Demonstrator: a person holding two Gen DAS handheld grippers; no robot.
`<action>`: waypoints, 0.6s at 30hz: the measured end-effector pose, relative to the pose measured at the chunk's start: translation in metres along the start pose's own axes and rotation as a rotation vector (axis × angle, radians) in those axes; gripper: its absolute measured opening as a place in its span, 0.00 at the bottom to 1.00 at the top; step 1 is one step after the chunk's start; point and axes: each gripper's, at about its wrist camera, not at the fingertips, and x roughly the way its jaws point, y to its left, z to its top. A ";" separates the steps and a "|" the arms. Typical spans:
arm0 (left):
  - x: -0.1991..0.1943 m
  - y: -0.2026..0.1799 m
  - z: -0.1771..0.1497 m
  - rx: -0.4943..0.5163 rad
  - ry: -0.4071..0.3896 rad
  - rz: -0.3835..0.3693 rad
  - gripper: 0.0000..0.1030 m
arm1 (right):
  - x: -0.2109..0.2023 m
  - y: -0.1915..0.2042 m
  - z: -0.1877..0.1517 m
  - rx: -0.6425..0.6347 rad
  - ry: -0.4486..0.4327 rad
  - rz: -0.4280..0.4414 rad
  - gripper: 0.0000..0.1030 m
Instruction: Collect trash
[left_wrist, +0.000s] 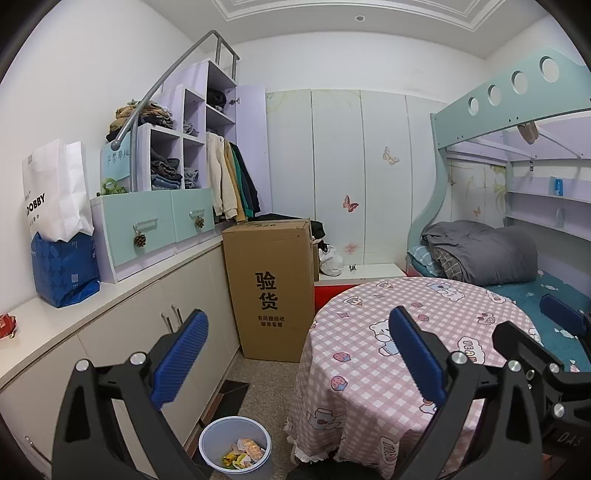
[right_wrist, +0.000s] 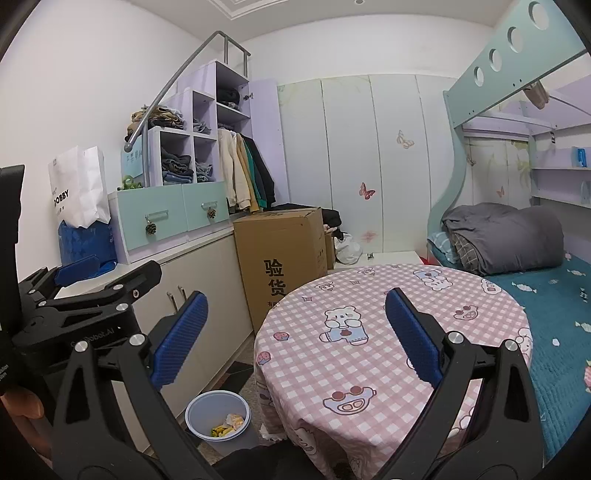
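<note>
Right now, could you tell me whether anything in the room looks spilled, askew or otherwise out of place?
Nothing looks spilled. The wrappers sit inside the bin on the floor beside the round table, whose top is bare. Both claws, left and right, are open and empty. The only loose item is a red packet on the counter.

Round table (left_wrist: 388, 332) at lower right of the frame. Bin (left_wrist: 235, 448) on the floor at bottom centre, left of the table, trash (left_wrist: 243, 456) inside. Box (left_wrist: 271, 288) behind the bin. Cabinet (left_wrist: 129, 332) along the left. Bed (left_wrist: 535, 291) behind the table, far right.
</note>
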 end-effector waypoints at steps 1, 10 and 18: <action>0.000 0.000 0.000 0.001 0.000 0.000 0.93 | 0.000 0.000 0.000 0.000 0.000 0.000 0.92; 0.000 -0.001 0.001 0.005 -0.003 -0.001 0.93 | 0.001 0.000 0.000 0.000 0.001 0.000 0.92; 0.000 0.000 0.000 0.004 -0.002 -0.001 0.93 | 0.000 0.000 0.000 0.002 0.002 0.001 0.93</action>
